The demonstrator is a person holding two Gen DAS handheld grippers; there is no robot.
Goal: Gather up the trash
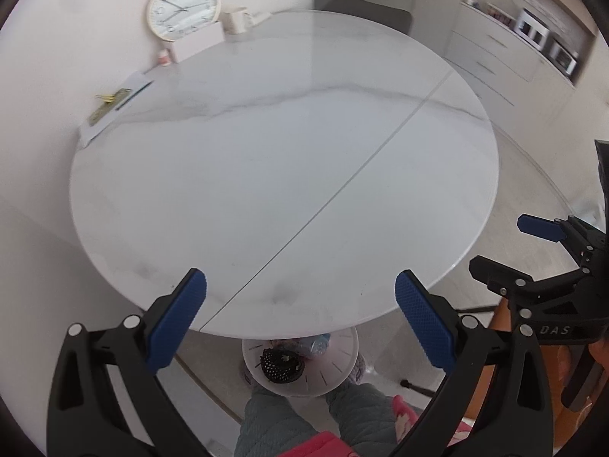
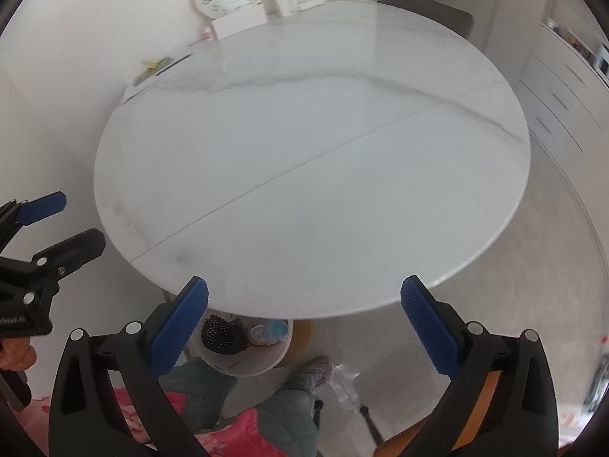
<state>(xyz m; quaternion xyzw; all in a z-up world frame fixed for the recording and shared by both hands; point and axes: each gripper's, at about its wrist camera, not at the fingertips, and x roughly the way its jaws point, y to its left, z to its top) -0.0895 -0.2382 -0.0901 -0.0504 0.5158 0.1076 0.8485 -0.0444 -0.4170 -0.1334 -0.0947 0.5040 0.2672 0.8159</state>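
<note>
Left tool (image 1: 300,320): blue-padded fingers spread wide, nothing between them; it hangs above the near edge of the bench.
Right tool (image 2: 304,321): fingers likewise spread wide and empty, above the near edge of the bench; in the left wrist view it shows at the right border (image 1: 506,251), also apart and empty.
Trash bin (image 1: 342,373): a white round bin on the floor under the near edge of the bench, between the person's feet; in the right wrist view its rim (image 2: 247,371) sits just below the left finger of the right tool.
Trash in the bin: a black item with white dots (image 1: 281,365) and a clear, bluish plastic piece (image 1: 318,344) beside it; what they are cannot be told.
Bench (image 1: 266,175): round, white marble-look top with a straight seam running across it; its middle is bare.
Far edge of the bench: a round wall clock (image 1: 184,8) leaning at the wall, a white box (image 1: 198,43) in front of it, a white mug (image 1: 236,20) just beside, and papers with a pen (image 1: 118,104) at the left rim.
Person: quilted grey-green trouser legs (image 1: 266,419), a pink garment (image 2: 232,438) and a fuzzy slipper (image 2: 318,369) near the bin.
</note>
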